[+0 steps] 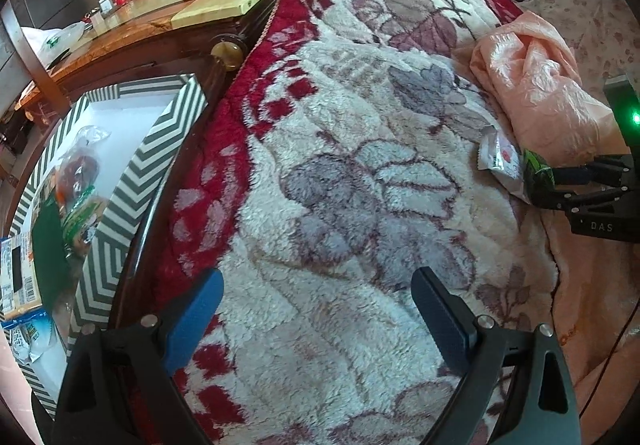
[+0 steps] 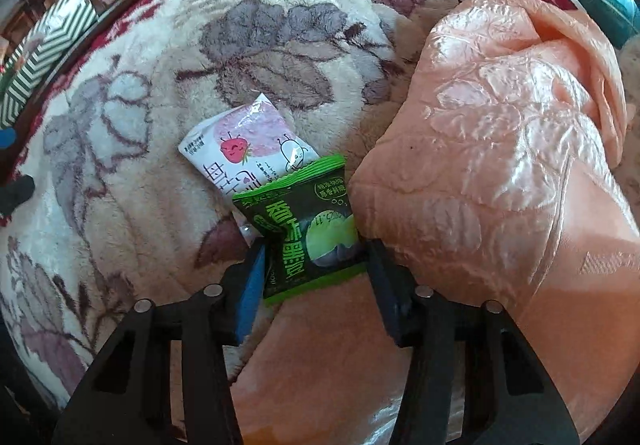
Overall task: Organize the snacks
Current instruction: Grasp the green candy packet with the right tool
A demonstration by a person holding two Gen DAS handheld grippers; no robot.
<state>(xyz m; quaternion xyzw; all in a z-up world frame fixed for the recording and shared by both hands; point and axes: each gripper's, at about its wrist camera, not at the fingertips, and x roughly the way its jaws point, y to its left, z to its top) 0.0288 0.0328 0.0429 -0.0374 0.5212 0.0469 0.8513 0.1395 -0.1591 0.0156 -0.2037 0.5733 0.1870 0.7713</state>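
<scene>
Beside the peach quilt (image 2: 500,149) on the bed, my right tongs (image 2: 316,265) are clamped across the lower half of the green snack packet (image 2: 304,221), which overlaps the white strawberry packet (image 2: 244,149) lying just past it on the fleece blanket (image 2: 132,133). It looks light, puffed and crinkly, with slick film that could slide, so I judge the sealed middle the safest hold, squeezed gently. My left tongs (image 1: 316,309) hang spread and empty over the blanket, away from the quilt.
</scene>
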